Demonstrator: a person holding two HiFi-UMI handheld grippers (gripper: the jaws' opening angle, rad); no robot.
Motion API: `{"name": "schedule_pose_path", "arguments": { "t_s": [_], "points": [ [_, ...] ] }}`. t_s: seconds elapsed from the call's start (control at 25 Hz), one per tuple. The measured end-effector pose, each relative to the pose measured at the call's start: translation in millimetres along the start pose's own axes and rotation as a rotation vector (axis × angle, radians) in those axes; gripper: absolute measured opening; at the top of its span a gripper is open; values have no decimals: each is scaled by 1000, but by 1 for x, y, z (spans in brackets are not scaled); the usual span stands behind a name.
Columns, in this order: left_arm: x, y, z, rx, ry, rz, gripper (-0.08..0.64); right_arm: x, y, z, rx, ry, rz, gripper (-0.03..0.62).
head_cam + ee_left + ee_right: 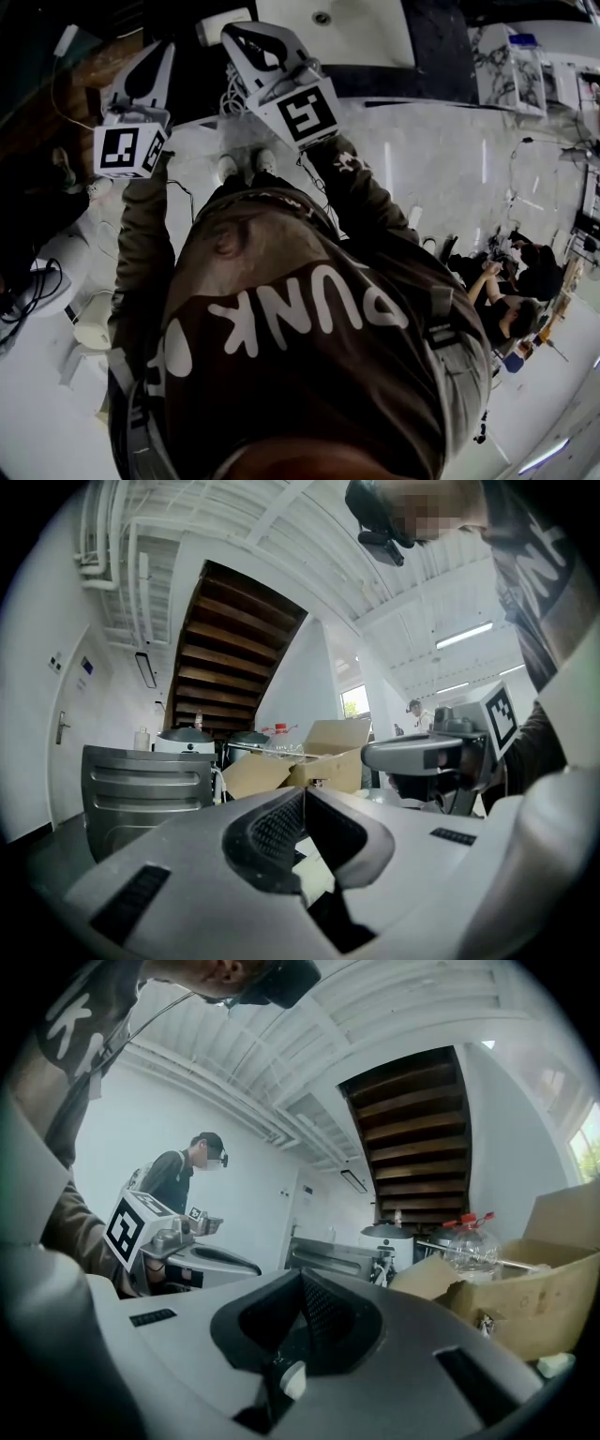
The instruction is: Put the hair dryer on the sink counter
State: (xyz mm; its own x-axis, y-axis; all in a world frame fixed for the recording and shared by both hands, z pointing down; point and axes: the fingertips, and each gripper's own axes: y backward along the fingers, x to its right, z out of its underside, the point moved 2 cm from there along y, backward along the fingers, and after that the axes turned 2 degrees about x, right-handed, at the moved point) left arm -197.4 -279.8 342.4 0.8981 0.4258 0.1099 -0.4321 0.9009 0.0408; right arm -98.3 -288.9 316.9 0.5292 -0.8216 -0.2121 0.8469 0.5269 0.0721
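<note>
left gripper (302, 793): its 2 jaws are pressed together, tip to tip. Nothing is between them. In the head view it sits at 10 o'clock.
right gripper (300, 1277): its 2 jaws are pressed together too, and nothing is between them. In the head view it sits at 12 o'clock, pointing up and to the left.
marker cubes: each gripper has 1 cube with black and white squares. The left cube (127, 150) is at 9 o'clock and the right cube (307, 112) is near 12 o'clock.
hair dryer: I cannot tell where it is. No view shows it clearly.
sink counter (370, 33): a white sink with a round drain hole is at 12 o'clock in the head view, just past the right gripper.
writing: big white letters say PUNK on the person's brown shirt (309, 272). They are upside down in the head view.
shoes (246, 165): 2 white shoes stand on the shiny pale floor (441, 169), between the 2 grippers.
stairs (417, 1138): dark wooden steps at 1 o'clock in the right gripper view.
cardboard box (530, 1288): open, at 4 o'clock in the right gripper view.
bottle (469, 1246): clear plastic with a red cap, just beside the box.
other person (183, 1180): stands at 9 o'clock in the right gripper view, wearing a cap.
sitting people (511, 286): at 3 o'clock in the head view, well apart from the grippers.
</note>
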Motion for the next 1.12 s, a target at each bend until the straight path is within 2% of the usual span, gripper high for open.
{"name": "schedule_pose_path", "arguments": {
  "t_s": [1.12],
  "points": [
    [7,-1,-7,10,-14,5,6,7,4,11,-35,-27,26,8]
  ]
}}
